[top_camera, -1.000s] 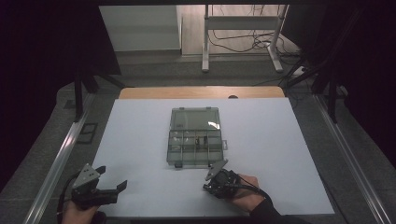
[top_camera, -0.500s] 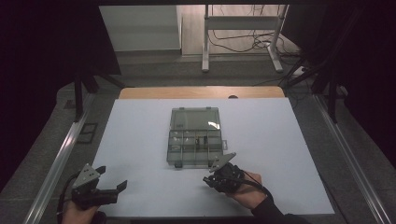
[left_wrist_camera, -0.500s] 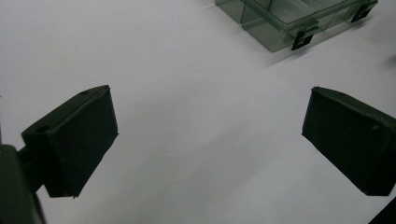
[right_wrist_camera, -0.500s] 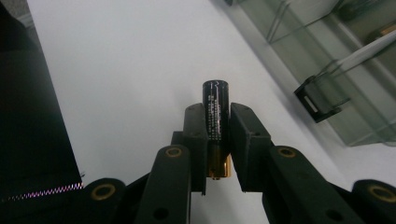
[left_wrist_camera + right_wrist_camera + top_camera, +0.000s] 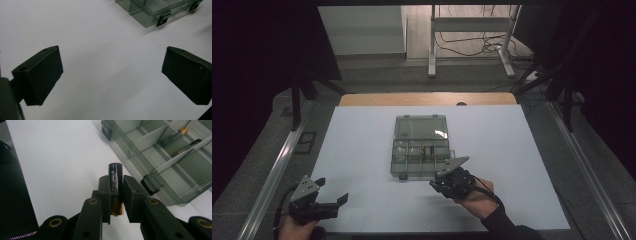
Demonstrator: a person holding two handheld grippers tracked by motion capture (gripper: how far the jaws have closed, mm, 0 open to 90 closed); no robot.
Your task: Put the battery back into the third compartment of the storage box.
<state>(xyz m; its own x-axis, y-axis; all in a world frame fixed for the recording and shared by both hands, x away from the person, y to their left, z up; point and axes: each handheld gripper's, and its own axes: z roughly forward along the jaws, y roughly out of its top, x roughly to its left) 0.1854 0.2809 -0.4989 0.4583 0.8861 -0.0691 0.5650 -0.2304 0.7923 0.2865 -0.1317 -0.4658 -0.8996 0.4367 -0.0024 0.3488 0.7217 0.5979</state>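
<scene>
A clear grey compartment box (image 5: 419, 145) lies open in the middle of the white table, its lid (image 5: 419, 126) folded back. In the right gripper view, two batteries (image 5: 175, 136) lie in its far compartments (image 5: 160, 150). My right gripper (image 5: 447, 182) hovers just in front of the box's near right corner, shut on a black battery (image 5: 115, 182) with a gold end, held upright between the jaws. My left gripper (image 5: 329, 202) sits near the table's front left edge, jaws wide apart over bare table (image 5: 110, 75), with the box corner and a latch (image 5: 162, 21) farther off.
The white sheet (image 5: 362, 150) covers the table, with a wooden strip (image 5: 427, 98) at the far edge. Metal rails (image 5: 277, 165) run along both sides. A stand and cables (image 5: 472, 45) are on the floor beyond.
My right gripper has shifted slightly up and toward the box's near right corner with the battery. The left gripper has barely moved.
</scene>
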